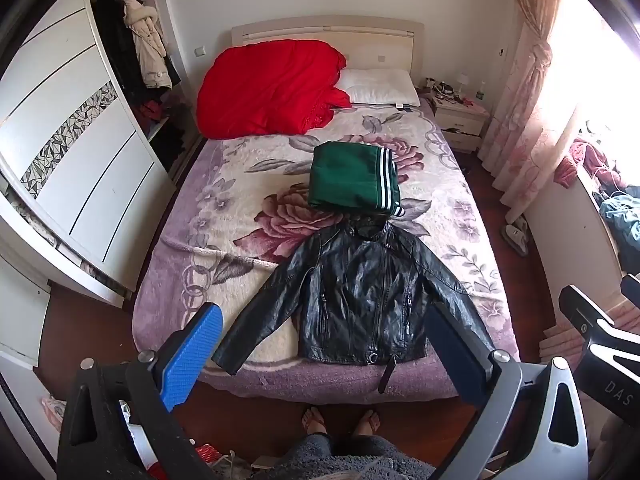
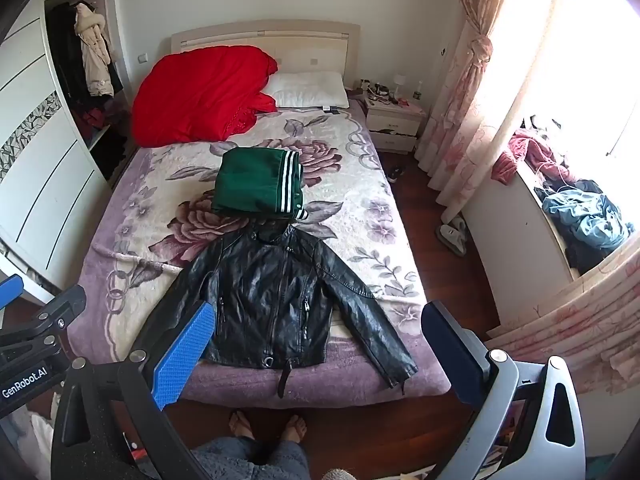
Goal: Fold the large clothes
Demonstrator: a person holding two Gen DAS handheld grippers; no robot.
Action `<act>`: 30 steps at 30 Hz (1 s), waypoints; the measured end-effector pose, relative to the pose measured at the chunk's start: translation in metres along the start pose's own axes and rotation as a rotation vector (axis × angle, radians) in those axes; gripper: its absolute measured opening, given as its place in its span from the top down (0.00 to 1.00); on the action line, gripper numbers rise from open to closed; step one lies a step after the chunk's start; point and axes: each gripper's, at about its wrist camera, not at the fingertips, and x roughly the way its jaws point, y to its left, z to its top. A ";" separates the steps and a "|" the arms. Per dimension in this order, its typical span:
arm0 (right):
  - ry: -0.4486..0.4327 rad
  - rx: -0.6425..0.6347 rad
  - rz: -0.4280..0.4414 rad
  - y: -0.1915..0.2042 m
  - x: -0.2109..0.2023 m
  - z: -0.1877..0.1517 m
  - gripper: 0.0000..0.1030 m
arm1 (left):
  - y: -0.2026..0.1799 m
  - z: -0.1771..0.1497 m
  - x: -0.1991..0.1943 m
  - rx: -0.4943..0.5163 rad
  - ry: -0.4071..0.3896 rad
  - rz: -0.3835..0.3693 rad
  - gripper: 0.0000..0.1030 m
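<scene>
You're standing at the foot of the bed (image 1: 240, 184), both claws gaping, grasping nothing: left gripper (image 1: 326, 356), right gripper (image 2: 316, 356). Black jacket (image 1: 360, 296) is lying flat, sleeves out, unfolded. Green folded garment (image 1: 352, 180) is sitting just beyond its collar. Likely next: you're reaching for a sleeve. Wardrobe (image 1: 80, 140) is standing left, curtains (image 2: 472, 80) hanging right.

Bed (image 1: 248, 184) with floral blanket, white wardrobe (image 1: 80, 152) left of it, nightstand (image 1: 460, 120) and sunlit pink curtains (image 1: 528, 92) right, dark wooden floor (image 1: 92, 332)
</scene>
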 end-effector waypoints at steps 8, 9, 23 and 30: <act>0.000 0.005 0.008 0.002 0.003 0.004 0.00 | 0.003 0.002 0.001 0.002 0.002 -0.009 0.00; 0.000 0.005 0.009 0.001 0.005 0.003 0.00 | 0.003 0.002 0.001 0.001 0.000 -0.008 0.00; -0.008 -0.005 0.014 0.009 0.000 0.013 0.00 | 0.009 0.017 -0.006 -0.008 -0.008 -0.018 0.00; -0.014 -0.012 0.017 0.012 -0.005 0.015 0.00 | 0.009 0.020 -0.008 -0.012 -0.011 -0.019 0.00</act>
